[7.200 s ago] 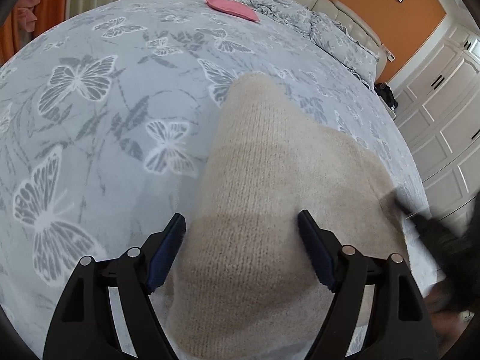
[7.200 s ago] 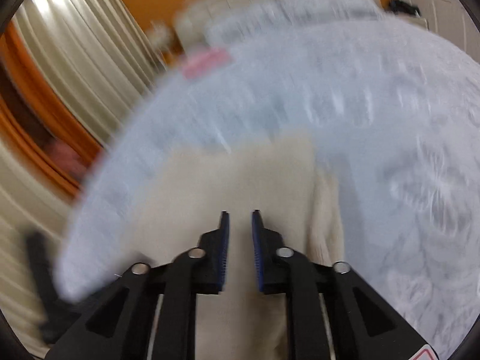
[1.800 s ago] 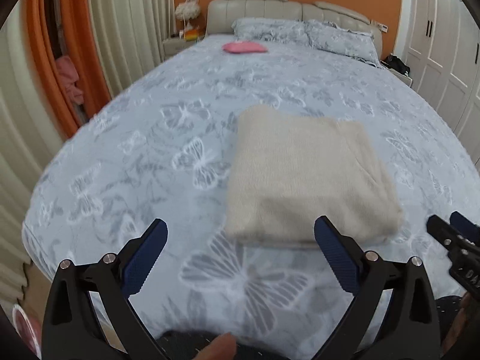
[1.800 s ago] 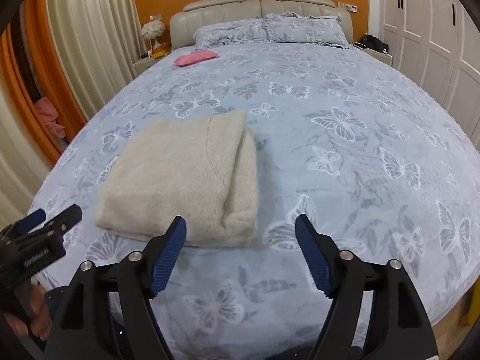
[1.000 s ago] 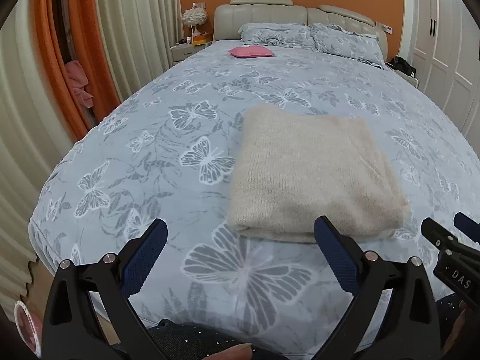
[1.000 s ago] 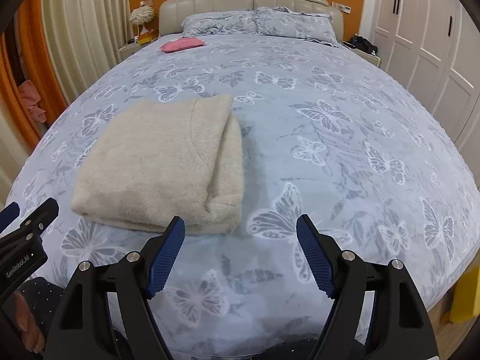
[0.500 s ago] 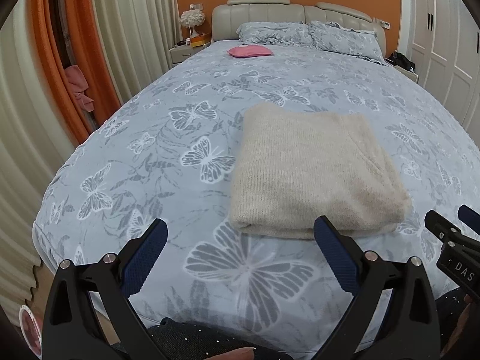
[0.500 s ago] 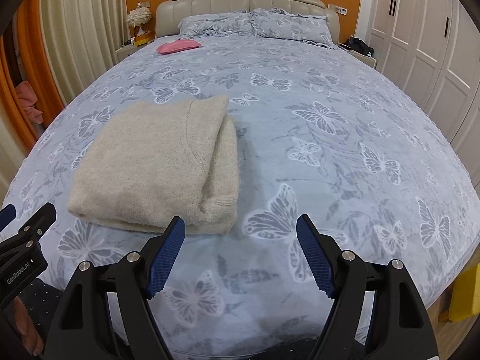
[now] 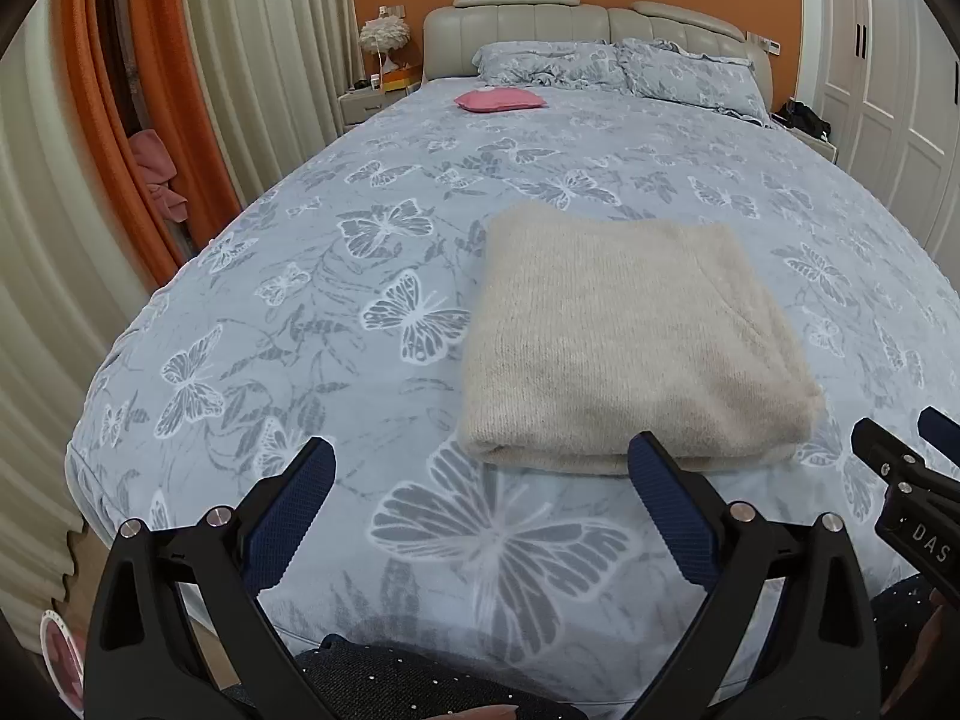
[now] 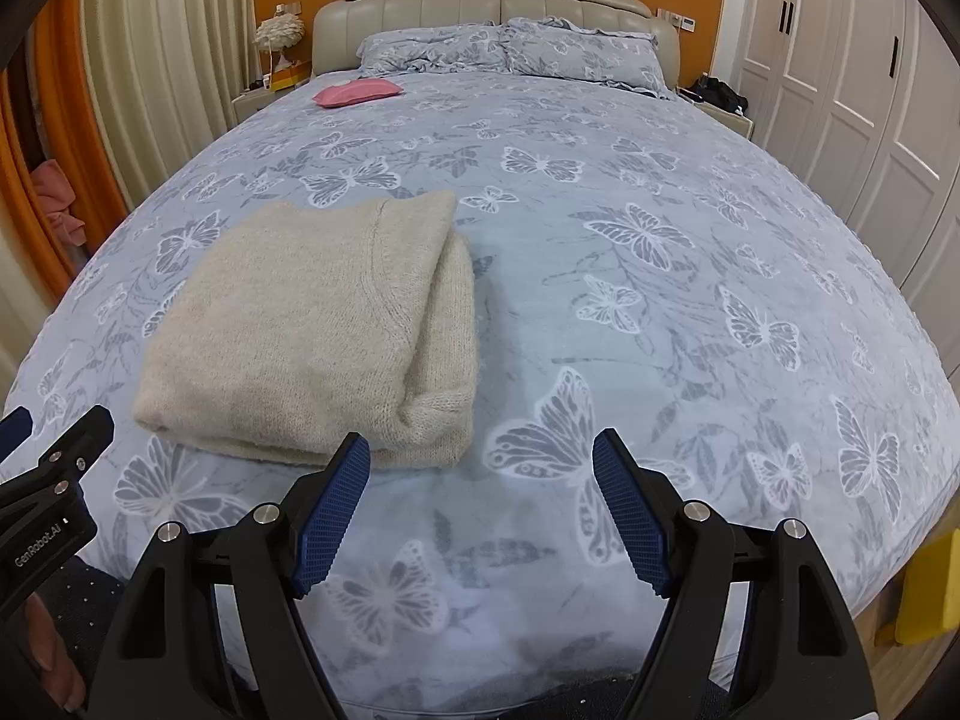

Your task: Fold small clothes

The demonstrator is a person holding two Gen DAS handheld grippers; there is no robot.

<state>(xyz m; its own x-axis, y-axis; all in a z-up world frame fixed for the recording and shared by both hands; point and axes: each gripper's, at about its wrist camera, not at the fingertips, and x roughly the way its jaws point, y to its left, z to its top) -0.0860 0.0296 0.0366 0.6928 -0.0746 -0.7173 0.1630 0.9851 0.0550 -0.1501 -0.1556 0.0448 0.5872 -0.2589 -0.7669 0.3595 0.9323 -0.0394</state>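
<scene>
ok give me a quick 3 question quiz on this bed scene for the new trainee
1. True or false: the left hand-held gripper is clamped on the beige sweater.
2. Multiple choice: where does the pink cushion lie? A) on the sweater B) far up the bed, near the pillows C) on the floor
3. Fill in: the right hand-held gripper is ____, with nothing between its fingers.

Key:
1. False. It is open and held short of the sweater's near edge.
2. B
3. open
</scene>
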